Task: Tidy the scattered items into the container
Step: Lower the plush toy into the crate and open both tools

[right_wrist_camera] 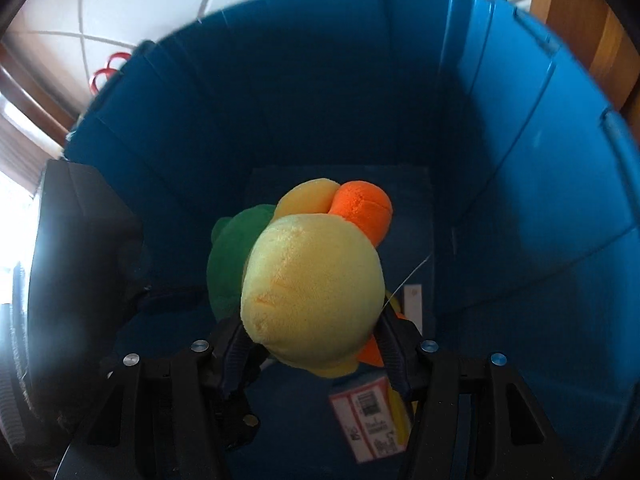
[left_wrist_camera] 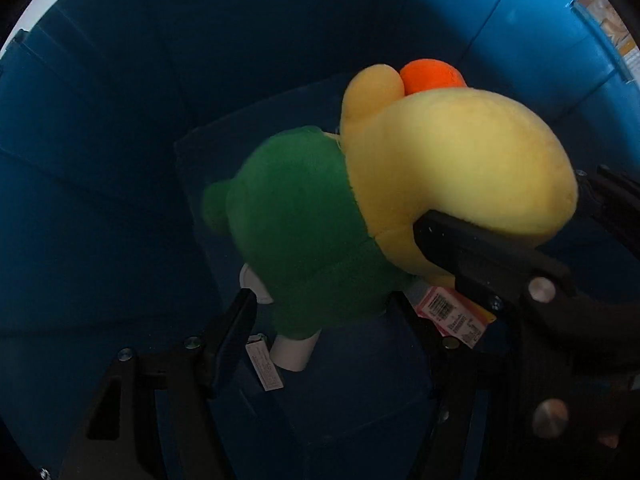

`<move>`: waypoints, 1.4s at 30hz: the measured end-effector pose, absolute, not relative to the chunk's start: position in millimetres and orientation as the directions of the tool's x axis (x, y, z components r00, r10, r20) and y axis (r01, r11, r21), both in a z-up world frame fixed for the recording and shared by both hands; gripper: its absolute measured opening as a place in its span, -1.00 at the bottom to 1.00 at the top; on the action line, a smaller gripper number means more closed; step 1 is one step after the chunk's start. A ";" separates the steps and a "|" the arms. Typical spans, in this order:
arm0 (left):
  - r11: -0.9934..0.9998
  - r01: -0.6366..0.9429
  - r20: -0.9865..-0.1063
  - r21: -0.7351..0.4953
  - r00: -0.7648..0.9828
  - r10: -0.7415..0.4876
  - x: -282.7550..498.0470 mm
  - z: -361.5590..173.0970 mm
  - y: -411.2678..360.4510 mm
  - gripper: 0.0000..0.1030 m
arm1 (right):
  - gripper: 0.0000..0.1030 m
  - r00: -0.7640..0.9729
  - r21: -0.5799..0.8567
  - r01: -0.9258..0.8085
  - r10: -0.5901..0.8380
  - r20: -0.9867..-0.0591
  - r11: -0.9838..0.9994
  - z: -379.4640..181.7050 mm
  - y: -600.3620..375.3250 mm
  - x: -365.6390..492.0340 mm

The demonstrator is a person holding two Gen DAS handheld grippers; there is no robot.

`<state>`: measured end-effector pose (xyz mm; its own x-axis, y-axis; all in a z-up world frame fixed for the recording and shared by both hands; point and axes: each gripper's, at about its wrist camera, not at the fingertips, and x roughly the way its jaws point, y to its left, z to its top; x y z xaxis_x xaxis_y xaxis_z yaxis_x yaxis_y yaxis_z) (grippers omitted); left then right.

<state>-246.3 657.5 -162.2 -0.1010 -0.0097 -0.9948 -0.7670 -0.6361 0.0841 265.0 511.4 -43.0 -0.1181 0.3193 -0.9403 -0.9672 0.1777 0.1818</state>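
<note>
A yellow plush duck [right_wrist_camera: 312,292] with a green body and an orange beak hangs inside a deep blue bin [right_wrist_camera: 540,184]. My right gripper [right_wrist_camera: 314,344] is shut on the duck's head and holds it above the bin floor. In the left wrist view the duck [left_wrist_camera: 440,168] fills the middle. The right gripper's black finger [left_wrist_camera: 480,252] presses under its head. My left gripper [left_wrist_camera: 324,308] is open inside the bin, its fingers on either side of the green body [left_wrist_camera: 304,232], not pressing on it.
The blue bin's ribbed walls [left_wrist_camera: 100,160] surround both grippers closely. A paper tag with a barcode [right_wrist_camera: 368,416] hangs under the duck. White tubes [left_wrist_camera: 292,354] and a small white label lie on the bin floor. A white surface with cables [right_wrist_camera: 120,8] shows beyond the rim.
</note>
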 end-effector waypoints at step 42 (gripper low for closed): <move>-0.718 -0.670 -0.982 0.190 -0.139 -0.130 -234.0 -141.7 601.9 0.29 | 0.99 0.042 -0.010 -0.973 0.137 -0.990 0.229 -54.3 478.4 255.7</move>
<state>-234.0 601.9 -141.7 -0.1386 -0.1304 -0.9817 -0.6697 -0.7180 0.1899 255.7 478.4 -54.3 0.0422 0.1368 -0.9897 -0.9734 0.2290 -0.0099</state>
